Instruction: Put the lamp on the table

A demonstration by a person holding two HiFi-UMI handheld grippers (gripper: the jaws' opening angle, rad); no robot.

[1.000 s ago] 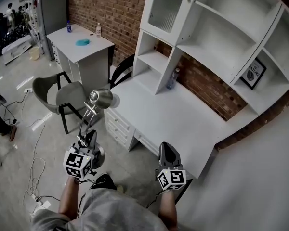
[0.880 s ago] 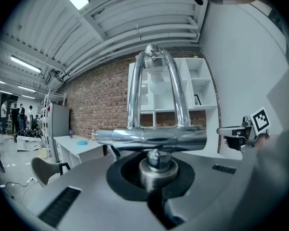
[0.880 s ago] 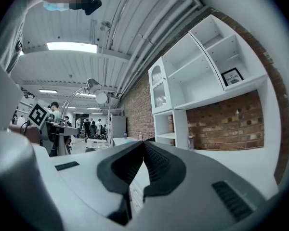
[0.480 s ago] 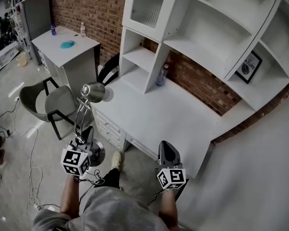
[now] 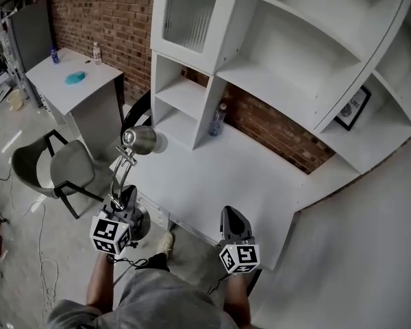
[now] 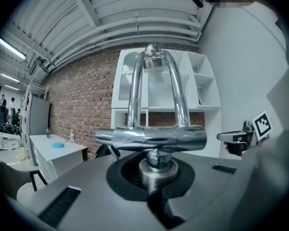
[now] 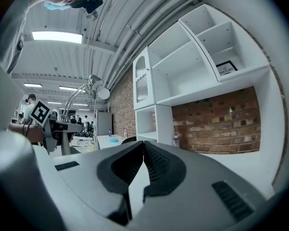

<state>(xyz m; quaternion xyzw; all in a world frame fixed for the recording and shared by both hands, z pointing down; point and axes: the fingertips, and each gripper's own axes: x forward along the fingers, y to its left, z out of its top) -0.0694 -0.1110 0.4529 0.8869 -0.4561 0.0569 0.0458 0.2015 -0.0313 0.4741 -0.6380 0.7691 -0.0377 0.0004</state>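
Note:
A chrome desk lamp (image 5: 123,172) with a round shade (image 5: 141,140) stands upright in the air, off the white table's (image 5: 219,173) front left corner. My left gripper (image 5: 126,202) is shut on the lamp's stem just above its round base (image 5: 140,222). In the left gripper view the stem (image 6: 155,164) sits clamped between the jaws, under the chrome crossbar (image 6: 151,136). My right gripper (image 5: 232,220) is shut and holds nothing, just in front of the table's front edge. In the right gripper view its jaws (image 7: 143,146) meet, and the lamp (image 7: 92,84) shows at the left.
A white shelf unit (image 5: 274,60) stands along the table's back, with a water bottle (image 5: 217,118) beside it and a framed picture (image 5: 347,108) on a right shelf. A grey chair (image 5: 55,168) and a small white side table (image 5: 75,88) stand to the left. Cables lie on the floor.
I have come nearer to the table: the lamp and both grippers now stand close to its front edge. The left grip on the lamp is unchanged and the right gripper stays shut.

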